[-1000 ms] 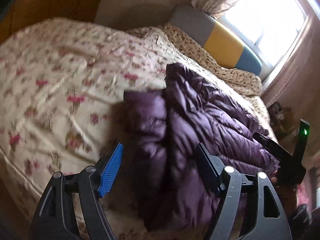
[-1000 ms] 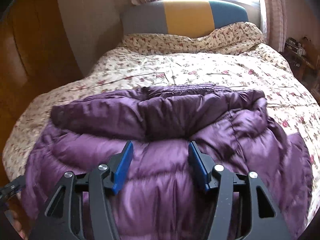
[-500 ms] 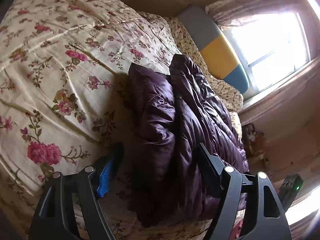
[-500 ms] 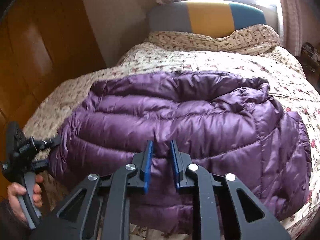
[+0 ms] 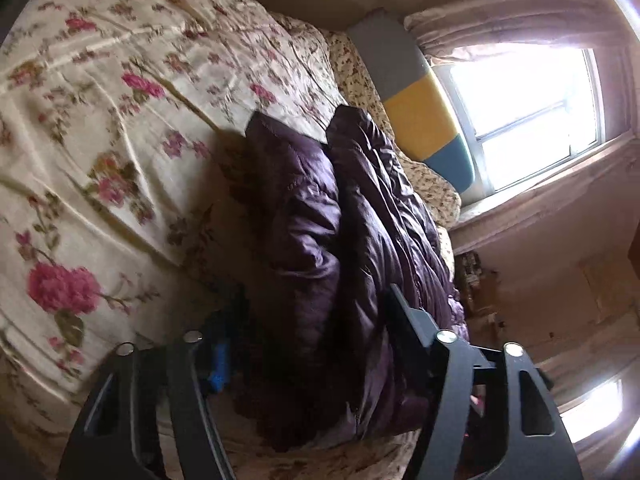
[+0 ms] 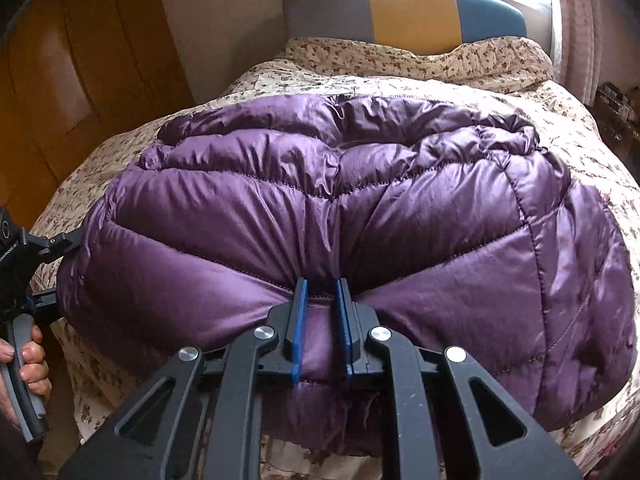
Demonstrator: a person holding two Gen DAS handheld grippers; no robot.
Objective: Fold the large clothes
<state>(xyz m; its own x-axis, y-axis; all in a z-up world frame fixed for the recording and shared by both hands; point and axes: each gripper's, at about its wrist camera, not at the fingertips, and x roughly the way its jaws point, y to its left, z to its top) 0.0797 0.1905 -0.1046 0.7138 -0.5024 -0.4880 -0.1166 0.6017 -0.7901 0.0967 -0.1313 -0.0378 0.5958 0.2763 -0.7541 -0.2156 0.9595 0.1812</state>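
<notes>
Two views, each with its own share of the scene. Right wrist view: purple puffer jacket (image 6: pixel 360 216) lay folded and bulging across the near part of the bed (image 6: pixel 452 68), filling the frame from 9 to 3 o'clock. Right tongs (image 6: pixel 322 312) were nearly closed, the blue pads pinching a ridge of the jacket's near edge between them. At 9 o'clock the left tongs (image 6: pixel 48 256) showed from outside at the jacket's left end, a hand (image 6: pixel 30 364) wrapped on the grey handle; from this side, grip could not be told.

Left wrist view: same jacket (image 5: pixel 340 260) seen end-on, running from 6 toward 12 o'clock as two stacked dark rolls. Left tongs (image 5: pixel 308 344) stood wide apart, straddling the jacket's near end, one finger on each side, not clamped.

Edges and room: floral bedspread (image 5: pixel 100 140) lay bare from 8 to 12 o'clock beside the jacket in the left view. Right view showed bare bedspread beyond the jacket toward the headboard (image 6: pixel 404 16) at 12, a wooden wardrobe (image 6: pixel 72 80) close at 10, and the bed's near edge just under the jacket at 6.
</notes>
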